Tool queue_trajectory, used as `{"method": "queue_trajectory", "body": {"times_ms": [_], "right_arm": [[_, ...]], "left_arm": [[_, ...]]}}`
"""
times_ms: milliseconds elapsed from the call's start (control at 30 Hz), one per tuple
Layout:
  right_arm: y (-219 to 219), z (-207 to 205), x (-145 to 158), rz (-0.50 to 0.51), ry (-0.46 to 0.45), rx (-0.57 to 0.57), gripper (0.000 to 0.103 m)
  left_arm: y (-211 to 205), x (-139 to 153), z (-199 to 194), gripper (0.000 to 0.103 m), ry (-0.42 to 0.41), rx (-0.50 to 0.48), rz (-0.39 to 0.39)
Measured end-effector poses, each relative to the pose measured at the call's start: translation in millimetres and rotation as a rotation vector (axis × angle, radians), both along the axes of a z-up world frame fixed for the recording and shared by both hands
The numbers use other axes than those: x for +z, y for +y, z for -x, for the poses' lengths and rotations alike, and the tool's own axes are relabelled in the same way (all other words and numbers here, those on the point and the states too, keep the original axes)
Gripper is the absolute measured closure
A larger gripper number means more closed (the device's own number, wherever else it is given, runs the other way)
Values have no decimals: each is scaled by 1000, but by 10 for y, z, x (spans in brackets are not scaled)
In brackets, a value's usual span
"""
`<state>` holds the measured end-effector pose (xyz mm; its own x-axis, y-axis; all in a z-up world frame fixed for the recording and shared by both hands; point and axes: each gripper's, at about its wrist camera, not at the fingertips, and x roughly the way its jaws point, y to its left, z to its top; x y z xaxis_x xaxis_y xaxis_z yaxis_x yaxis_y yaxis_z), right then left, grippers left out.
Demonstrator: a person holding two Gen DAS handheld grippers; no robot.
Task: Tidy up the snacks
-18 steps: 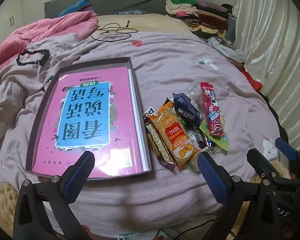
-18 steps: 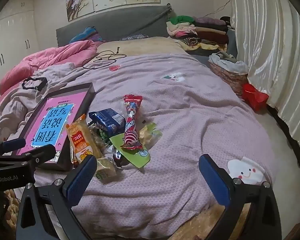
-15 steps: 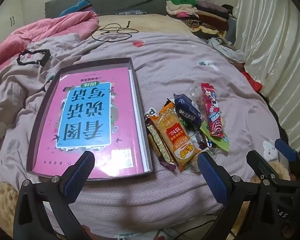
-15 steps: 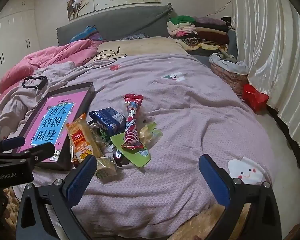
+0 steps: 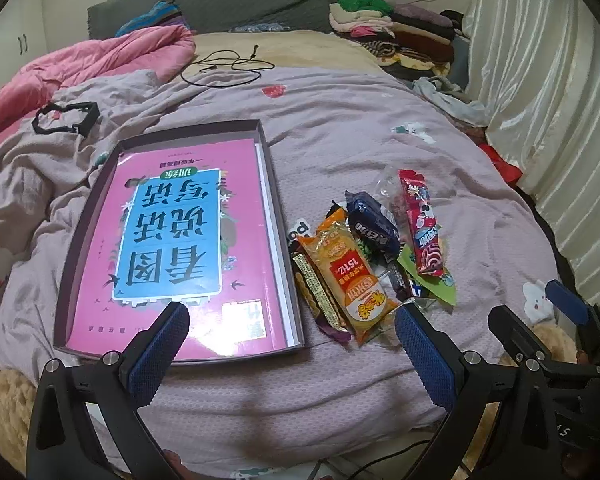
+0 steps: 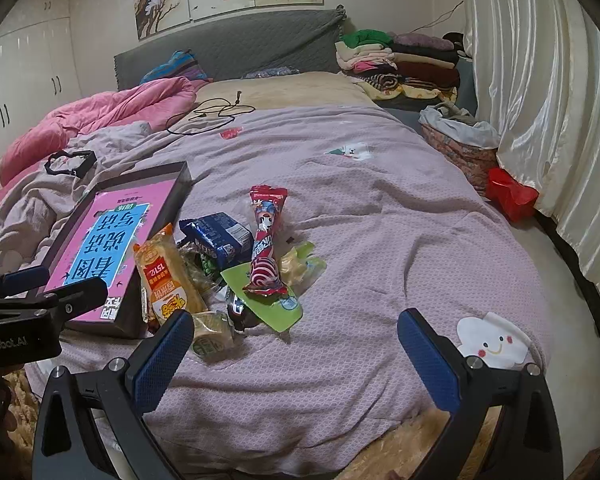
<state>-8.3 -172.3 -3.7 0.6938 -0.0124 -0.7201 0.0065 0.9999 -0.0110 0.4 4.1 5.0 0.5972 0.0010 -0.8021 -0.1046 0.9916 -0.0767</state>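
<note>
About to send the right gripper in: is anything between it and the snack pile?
Nothing visible. The right gripper is open and holds nothing, with only bare bedspread between it and the snack pile.

My left wrist view looks down from the bed's foot over the shallow box (image 5: 278, 204); my right wrist view sits lower, further right. Both share the snack pile (image 5: 374, 248) (image 6: 228, 260).
</note>
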Motion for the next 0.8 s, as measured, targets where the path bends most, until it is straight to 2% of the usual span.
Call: {"method": "queue_trajectory", "body": {"times_ms": [800], "right_arm": [[4, 15, 6, 0, 1, -4, 0]], "left_arm": [[-32, 15, 14, 1, -12, -30, 0]]}}
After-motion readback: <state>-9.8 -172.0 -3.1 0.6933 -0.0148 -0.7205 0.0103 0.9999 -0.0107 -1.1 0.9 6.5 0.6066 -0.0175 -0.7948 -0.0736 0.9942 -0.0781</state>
